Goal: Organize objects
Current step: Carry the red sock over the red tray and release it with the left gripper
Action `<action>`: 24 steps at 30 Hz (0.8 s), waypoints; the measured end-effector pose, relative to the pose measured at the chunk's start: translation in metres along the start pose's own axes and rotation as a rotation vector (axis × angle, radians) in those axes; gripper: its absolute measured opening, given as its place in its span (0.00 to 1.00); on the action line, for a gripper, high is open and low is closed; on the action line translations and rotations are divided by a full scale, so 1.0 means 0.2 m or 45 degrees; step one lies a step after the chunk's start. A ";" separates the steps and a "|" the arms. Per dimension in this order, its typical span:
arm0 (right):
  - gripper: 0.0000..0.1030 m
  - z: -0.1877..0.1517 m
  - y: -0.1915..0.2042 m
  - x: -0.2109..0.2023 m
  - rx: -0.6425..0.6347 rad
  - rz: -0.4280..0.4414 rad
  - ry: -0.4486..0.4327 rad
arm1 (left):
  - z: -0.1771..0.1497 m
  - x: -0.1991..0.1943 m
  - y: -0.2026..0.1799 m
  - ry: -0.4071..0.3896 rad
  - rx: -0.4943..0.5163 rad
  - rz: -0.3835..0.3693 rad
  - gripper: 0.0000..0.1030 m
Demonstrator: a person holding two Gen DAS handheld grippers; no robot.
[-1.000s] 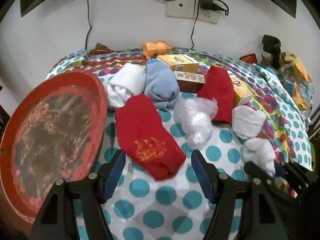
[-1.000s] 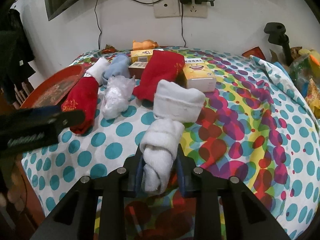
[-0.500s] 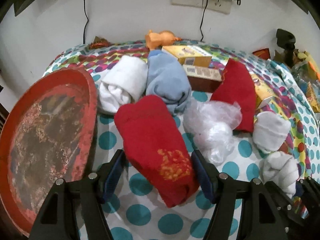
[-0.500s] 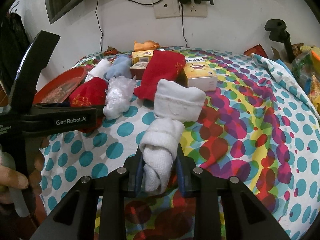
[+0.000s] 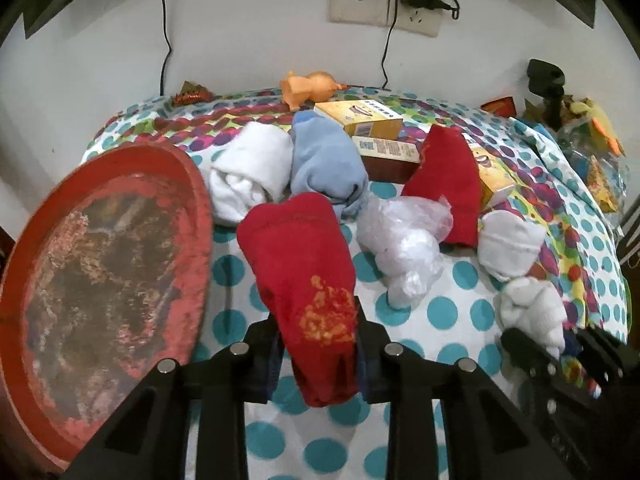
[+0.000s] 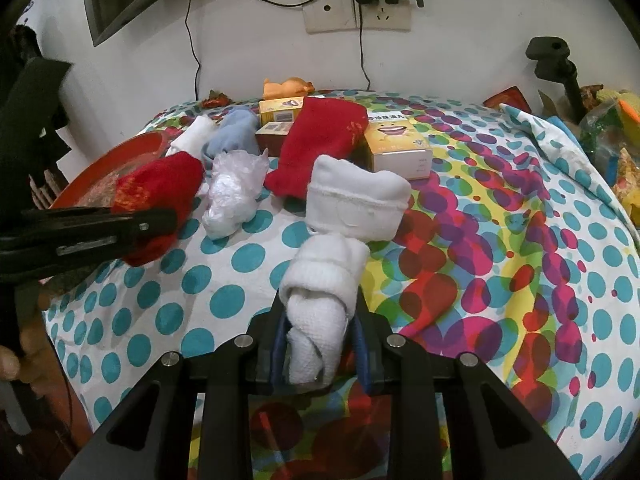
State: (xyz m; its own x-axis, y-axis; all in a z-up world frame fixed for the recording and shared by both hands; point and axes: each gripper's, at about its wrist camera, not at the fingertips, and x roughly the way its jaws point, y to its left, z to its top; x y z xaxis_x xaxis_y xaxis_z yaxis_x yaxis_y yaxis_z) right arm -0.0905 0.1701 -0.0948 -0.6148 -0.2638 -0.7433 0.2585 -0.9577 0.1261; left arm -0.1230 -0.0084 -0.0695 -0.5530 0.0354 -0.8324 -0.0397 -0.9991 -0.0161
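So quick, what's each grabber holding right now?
Left gripper: jaws have just closed, shut on the red sock.
Right gripper: shut on the white sock.

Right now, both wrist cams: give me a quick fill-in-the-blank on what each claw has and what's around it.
1. The left claw is shut on a ____ sock.
2. The right claw grips a rolled ____ sock.
3. Beside the red sock, on the left of the left wrist view, lies a round red ____.
4. The orange toy lies near the ____.

Missing: red; white; tray; wall
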 end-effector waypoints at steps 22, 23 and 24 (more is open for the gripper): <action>0.24 0.01 0.02 -0.01 0.018 -0.037 0.016 | -0.08 -0.27 0.70 -0.052 -0.120 0.227 0.28; 0.24 0.01 0.02 -0.01 0.020 -0.039 0.017 | -0.09 -0.27 0.76 -0.042 -0.142 0.239 0.28; 0.24 0.01 0.02 0.00 0.022 -0.041 0.018 | -0.09 -0.26 0.82 -0.036 -0.166 0.253 0.28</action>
State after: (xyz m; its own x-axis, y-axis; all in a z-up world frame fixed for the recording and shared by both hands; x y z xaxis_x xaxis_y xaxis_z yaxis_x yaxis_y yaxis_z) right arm -0.0903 0.1666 -0.0927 -0.6121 -0.2310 -0.7562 0.2258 -0.9676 0.1129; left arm -0.0848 -0.1739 -0.0384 -0.5622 -0.1634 -0.8107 0.1792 -0.9811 0.0735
